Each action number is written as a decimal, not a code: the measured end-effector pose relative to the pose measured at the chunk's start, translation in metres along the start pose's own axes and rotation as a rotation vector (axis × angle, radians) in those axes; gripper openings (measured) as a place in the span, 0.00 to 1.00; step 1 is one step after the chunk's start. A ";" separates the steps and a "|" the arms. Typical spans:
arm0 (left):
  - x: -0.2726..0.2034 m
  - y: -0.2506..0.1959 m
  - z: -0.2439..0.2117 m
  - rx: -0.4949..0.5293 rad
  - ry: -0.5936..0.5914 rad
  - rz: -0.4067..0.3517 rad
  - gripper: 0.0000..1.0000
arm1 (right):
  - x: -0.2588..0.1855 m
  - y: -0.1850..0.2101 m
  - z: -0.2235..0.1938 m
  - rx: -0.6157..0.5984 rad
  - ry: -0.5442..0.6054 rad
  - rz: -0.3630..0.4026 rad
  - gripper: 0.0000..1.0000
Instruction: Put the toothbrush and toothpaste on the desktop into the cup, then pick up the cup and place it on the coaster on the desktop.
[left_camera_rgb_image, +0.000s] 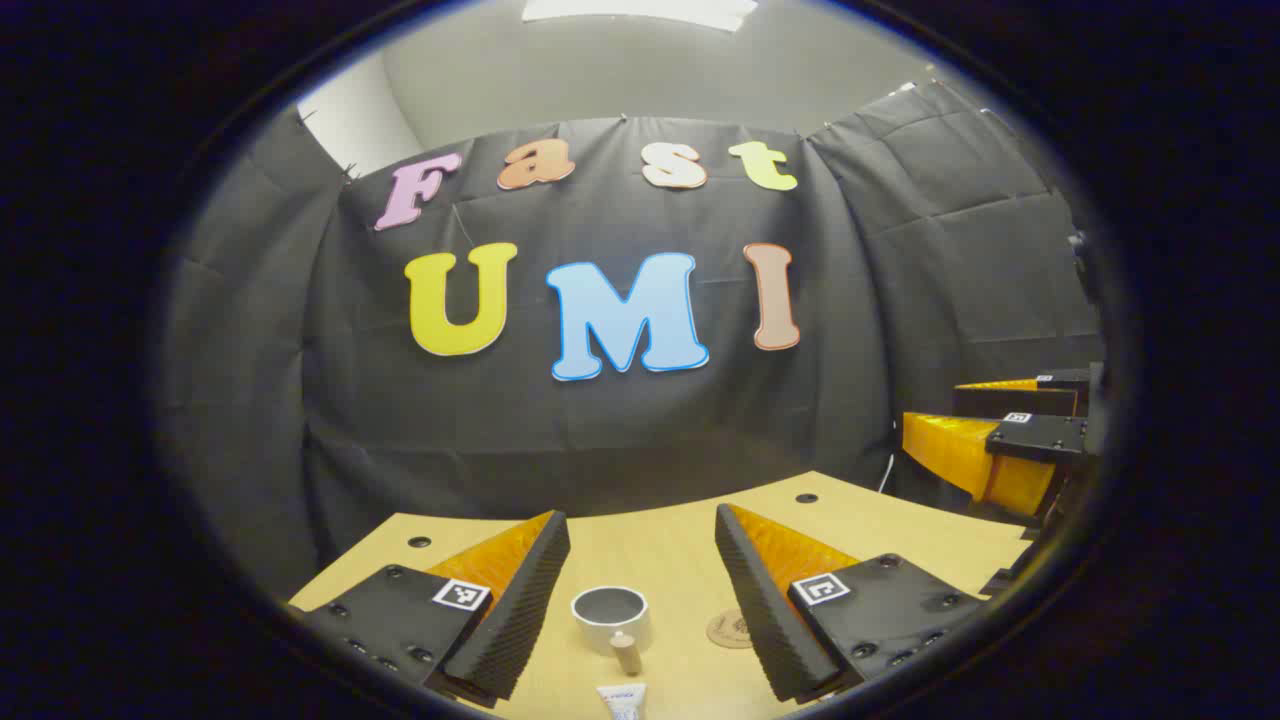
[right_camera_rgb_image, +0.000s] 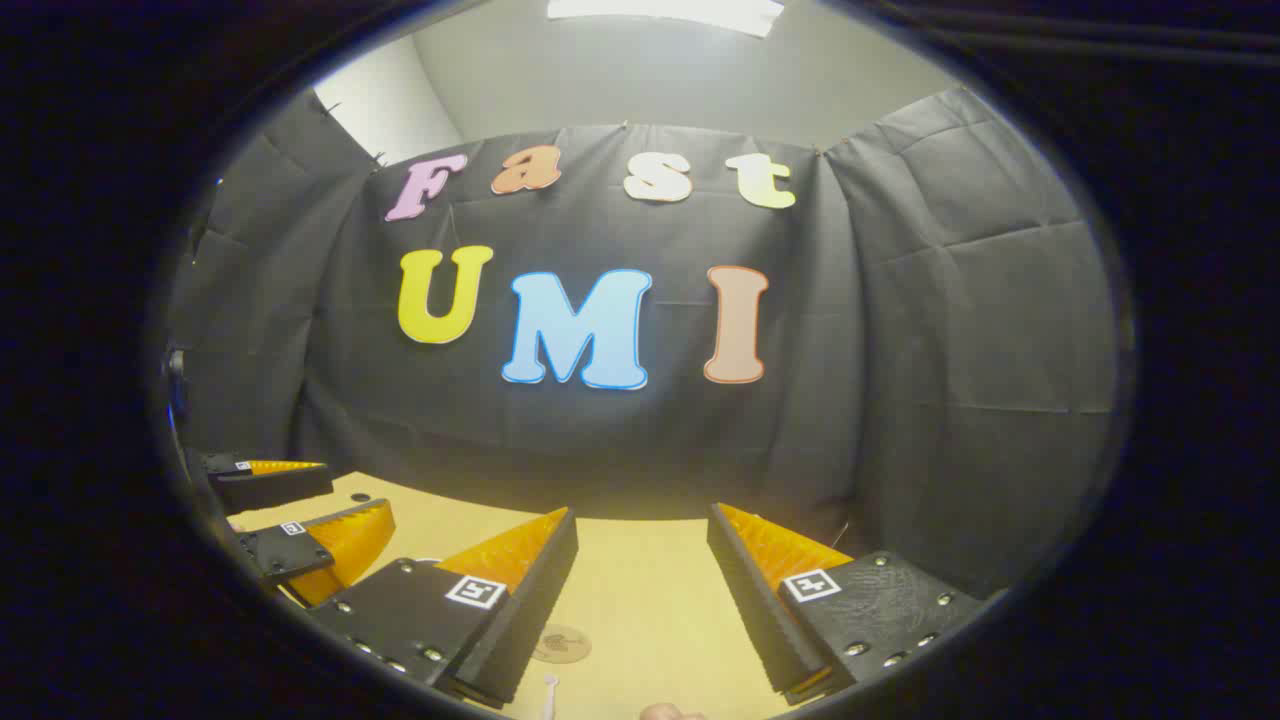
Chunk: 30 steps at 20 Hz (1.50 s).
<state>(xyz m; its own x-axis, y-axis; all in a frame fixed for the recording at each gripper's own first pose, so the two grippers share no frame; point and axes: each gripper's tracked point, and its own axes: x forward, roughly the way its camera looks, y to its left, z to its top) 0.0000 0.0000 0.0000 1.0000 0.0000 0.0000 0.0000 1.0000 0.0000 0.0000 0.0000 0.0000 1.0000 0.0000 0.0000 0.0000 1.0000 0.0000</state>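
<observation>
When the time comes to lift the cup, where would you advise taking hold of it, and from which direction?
Grip the cup across its round rim and side wall, coming down from above with the left tool, whose open fingers already frame it. It stands upright, mouth up. Mind the small wooden piece right in front of it.

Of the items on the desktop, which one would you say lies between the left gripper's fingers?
The cup, white-rimmed, stands between them; the coaster lies off to its right.

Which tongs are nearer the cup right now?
Left. The left tongs hang open right over the cup; the right tongs sit off to its right, nearer the coaster.
</observation>
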 end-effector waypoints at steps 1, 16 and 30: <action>0.000 0.008 0.003 -0.016 -0.001 0.007 0.94 | 0.002 0.006 0.000 -0.003 0.009 0.008 0.86; 0.014 0.016 0.013 -0.034 0.002 0.066 0.94 | 0.014 0.023 -0.004 -0.018 0.049 0.099 0.86; 0.013 0.002 -0.109 -0.057 0.418 0.009 0.94 | 0.005 0.064 -0.111 0.033 0.482 0.266 0.86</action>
<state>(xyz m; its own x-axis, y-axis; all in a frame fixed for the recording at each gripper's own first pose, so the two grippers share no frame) 0.0126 0.0016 -0.1090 0.9139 -0.0032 -0.4059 -0.0202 0.9984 -0.0533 0.0046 0.0640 -0.1105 0.8523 0.2608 -0.4535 -0.2451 0.9649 0.0942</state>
